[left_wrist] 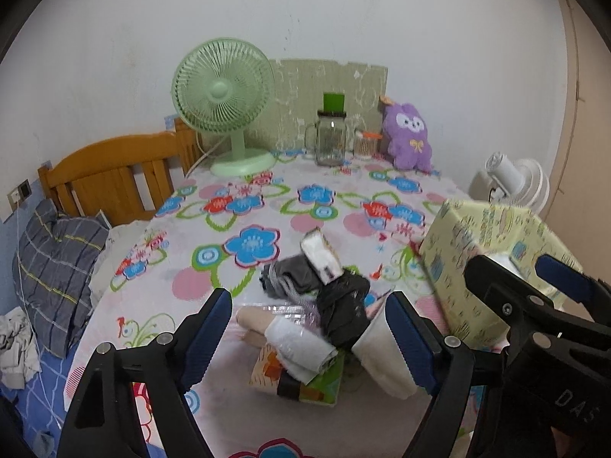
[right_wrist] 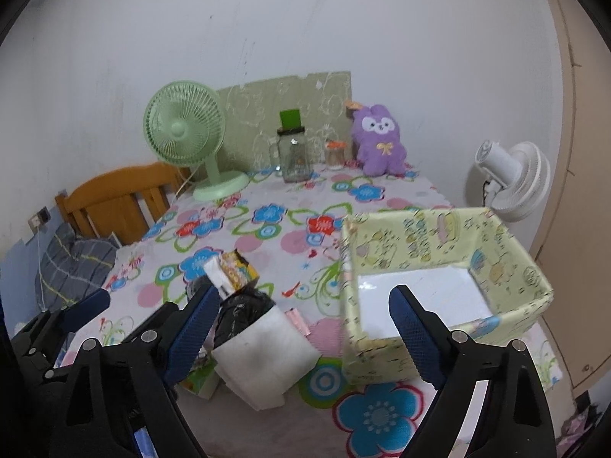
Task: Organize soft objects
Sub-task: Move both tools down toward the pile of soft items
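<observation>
A heap of soft things lies on the flowered tablecloth [left_wrist: 236,213]: a grey cloth [left_wrist: 290,274], a black cloth [left_wrist: 343,305], a white roll [left_wrist: 301,343], a folded white cloth [left_wrist: 382,351] and a tissue pack [left_wrist: 320,255]. My left gripper [left_wrist: 309,305] hovers open just in front of the heap, holding nothing. To its right stands a pale yellow patterned box [right_wrist: 420,236], open-topped with a bare white floor. My right gripper [right_wrist: 305,297] is open and empty between the white cloth [right_wrist: 263,358] and the box. The right gripper [left_wrist: 511,267] also shows before the box.
At the table's far edge stand a green fan [left_wrist: 225,103], a glass jar [left_wrist: 330,141], a small orange-lidded jar [left_wrist: 366,145] and a purple plush [left_wrist: 408,137]. A white fan [right_wrist: 511,179] sits beyond the right edge. A wooden headboard [left_wrist: 114,171] and a checked pillow [left_wrist: 57,267] lie left.
</observation>
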`<move>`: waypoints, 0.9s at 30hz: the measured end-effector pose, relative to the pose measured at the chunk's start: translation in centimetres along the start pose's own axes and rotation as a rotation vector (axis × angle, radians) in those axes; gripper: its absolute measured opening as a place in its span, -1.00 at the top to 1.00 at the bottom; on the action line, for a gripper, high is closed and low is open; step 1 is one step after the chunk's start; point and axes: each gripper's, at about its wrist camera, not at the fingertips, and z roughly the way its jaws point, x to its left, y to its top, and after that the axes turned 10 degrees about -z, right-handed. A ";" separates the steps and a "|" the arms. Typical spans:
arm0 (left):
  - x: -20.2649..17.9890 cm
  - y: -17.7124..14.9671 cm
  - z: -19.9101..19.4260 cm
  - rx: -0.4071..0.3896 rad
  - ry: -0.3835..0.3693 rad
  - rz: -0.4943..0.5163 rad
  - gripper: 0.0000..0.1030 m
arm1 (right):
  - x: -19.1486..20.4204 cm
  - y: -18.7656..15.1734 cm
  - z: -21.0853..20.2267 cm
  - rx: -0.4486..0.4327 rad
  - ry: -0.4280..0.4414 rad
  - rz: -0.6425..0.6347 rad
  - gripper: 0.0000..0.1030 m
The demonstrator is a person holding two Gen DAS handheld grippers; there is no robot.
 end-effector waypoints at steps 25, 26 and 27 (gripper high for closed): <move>2.8 -3.0 6.1 0.156 -0.007 -0.001 -0.54 | 3.9 -3.5 6.7 0.165 0.073 0.009 -0.72; 2.9 -3.0 6.2 0.157 -0.009 -0.001 -0.47 | 3.9 -3.6 7.0 0.169 0.073 0.009 -0.72; 2.8 -3.0 6.4 0.162 -0.009 0.005 -0.42 | 4.0 -3.7 7.3 0.178 0.072 0.009 -0.72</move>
